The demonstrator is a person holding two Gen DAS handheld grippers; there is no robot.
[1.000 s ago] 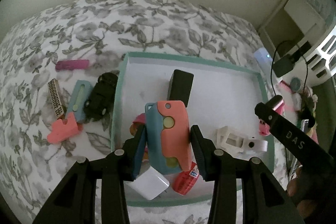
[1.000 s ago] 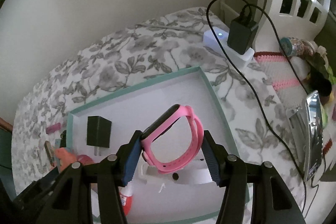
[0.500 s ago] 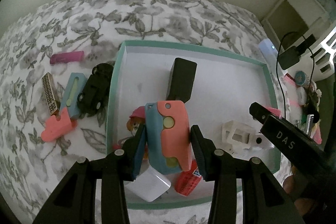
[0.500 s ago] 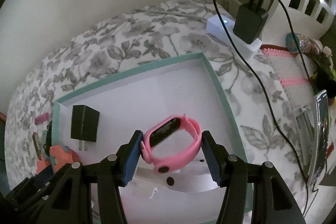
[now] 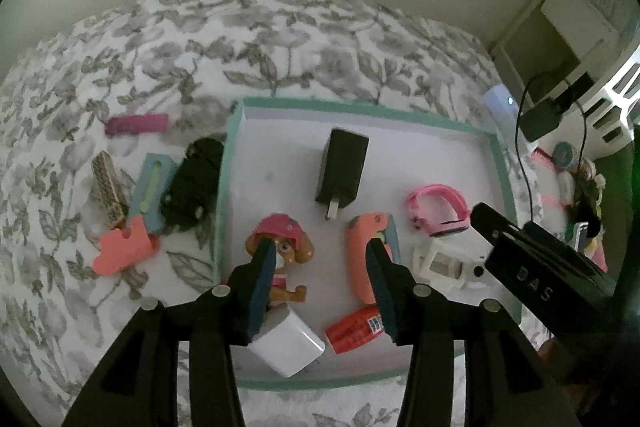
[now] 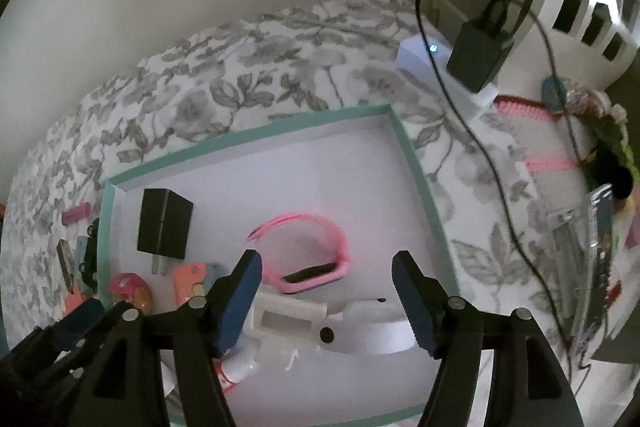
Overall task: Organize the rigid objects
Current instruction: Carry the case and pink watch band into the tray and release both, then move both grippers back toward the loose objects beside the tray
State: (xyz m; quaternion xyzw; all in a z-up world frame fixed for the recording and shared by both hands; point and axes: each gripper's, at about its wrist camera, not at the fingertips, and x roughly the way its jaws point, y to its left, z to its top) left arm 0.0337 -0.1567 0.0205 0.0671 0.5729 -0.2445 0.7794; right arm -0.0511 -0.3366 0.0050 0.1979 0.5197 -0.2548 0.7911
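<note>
Four small rigid pieces and a black toy car [image 5: 192,187] wait on the floral cloth, apparently unsorted. In the teal-rimmed tray [image 5: 505,171], the left gripper [image 5: 320,291] has just opened off the coral-and-blue plastic case [image 5: 362,259]; the right gripper [image 6: 326,301], just opened, stands empty above the pink wristband [image 6: 316,255]. Next: fetch those outside.

The left gripper's finger [image 5: 260,279] hides half the dog figure [image 5: 286,247]; the other finger covers part of the coral piece [image 5: 360,259].
</note>
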